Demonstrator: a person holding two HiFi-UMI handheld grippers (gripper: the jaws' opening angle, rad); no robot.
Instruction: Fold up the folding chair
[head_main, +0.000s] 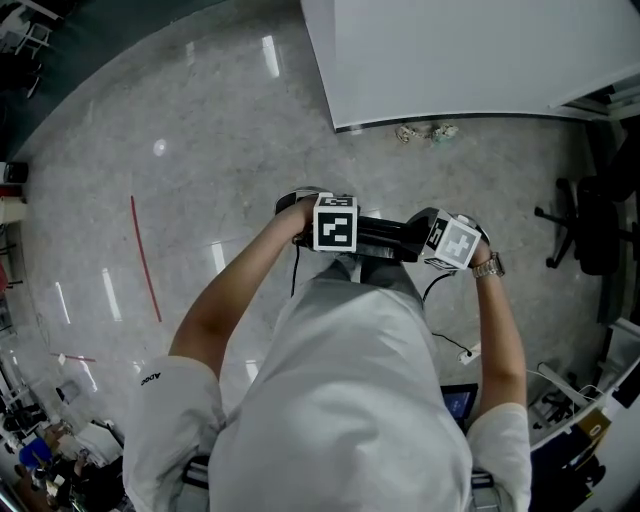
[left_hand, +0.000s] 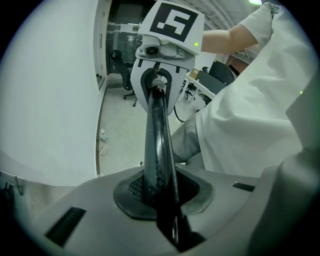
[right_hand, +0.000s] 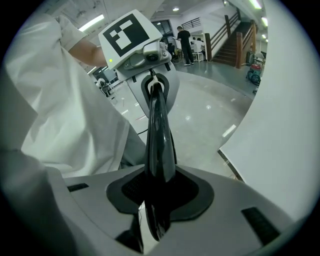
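**While the left gripper (left_hand: 159, 195) and right gripper (right_hand: 159, 190) clamp its rail (left_hand: 158, 135), the folding chair (head_main: 385, 236) sits close against the person**

Where the head view looks down, the chair's glossy black rail runs level between the two grippers, just in front of the person's white T-shirt (head_main: 340, 400). The rest of the chair is hidden under the torso and the grippers, so whether it is folded cannot be told.

The left gripper's jaws stand narrow, with the pads pressed on the rail. The rail runs from there straight up to the right gripper's grey body. The right gripper grips the same rail, its jaws a little apart around it, and faces the left one.

Each gripper carries a cube (head_main: 335, 222) with black-and-white square markers, which are patterns and not letters. Small dark print on the left sleeve (head_main: 148, 378) is too small to read. A wristwatch (head_main: 488, 267) sits on the right wrist.

On the pale polished floor (head_main: 200, 150) a thin red line (head_main: 146, 260) lies to the person's left. A white panel (head_main: 450, 60) stands ahead, and a black office chair (head_main: 590, 225) is at the right edge. The right gripper view shows a staircase (right_hand: 235, 42) and people (right_hand: 184, 37) standing far off.
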